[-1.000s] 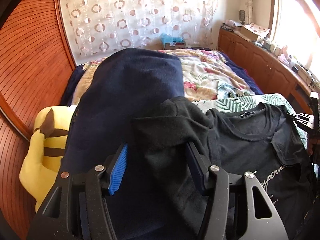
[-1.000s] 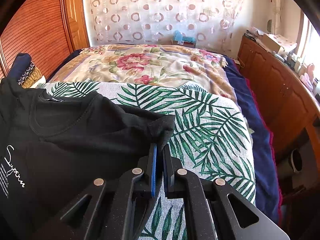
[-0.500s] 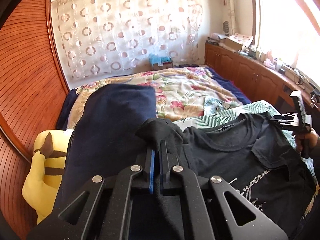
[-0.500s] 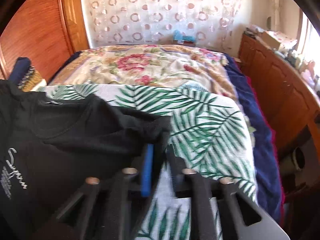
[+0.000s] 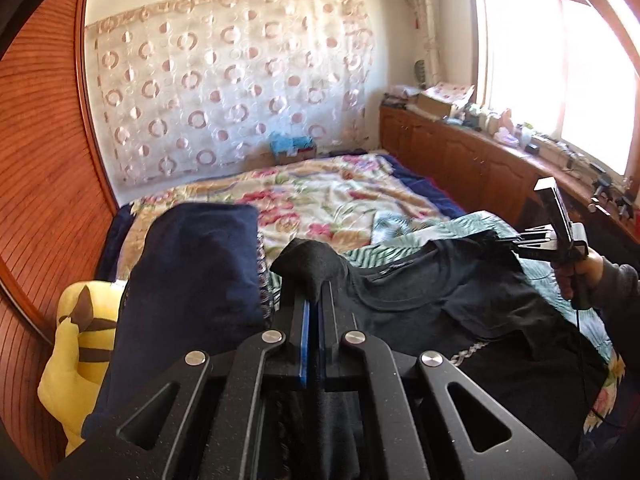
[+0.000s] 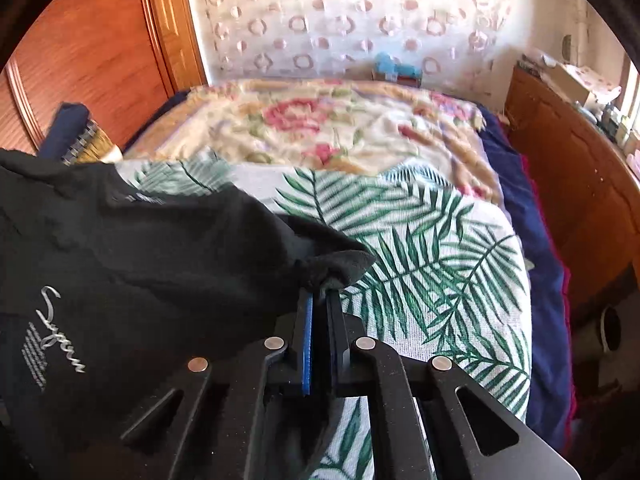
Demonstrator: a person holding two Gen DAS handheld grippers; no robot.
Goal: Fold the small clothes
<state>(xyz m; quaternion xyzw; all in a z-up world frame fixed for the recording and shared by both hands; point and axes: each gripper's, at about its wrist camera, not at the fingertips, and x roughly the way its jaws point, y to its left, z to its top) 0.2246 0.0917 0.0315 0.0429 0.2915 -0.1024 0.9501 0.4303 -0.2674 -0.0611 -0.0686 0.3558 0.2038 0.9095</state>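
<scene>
— Since a moment ago my left gripper (image 5: 313, 300) has clamped onto the black T-shirt (image 5: 440, 280), lifting its left shoulder; where's the shirt?

— Spread on the palm-leaf blanket (image 6: 440, 248), near end of the bed. My right gripper (image 6: 320, 300) reopened briefly and now pinches the right sleeve.

We are in a home bedroom. A bed (image 5: 320, 204) under a floral blanket (image 6: 340, 128) fills the middle of the room, with a palm-leaf throw (image 6: 440, 248) laid over its near end. Behind the bed hangs a sheer curtain (image 5: 240, 92) patterned with rings. Along the bed's right side runs a low wooden cabinet (image 5: 460, 156), cluttered with boxes and small bottles beneath a bright window (image 5: 560, 60). Beside the bed's left edge, against ribbed wooden panelling (image 5: 44, 168), sits a yellow plush toy (image 5: 76, 344).
</scene>
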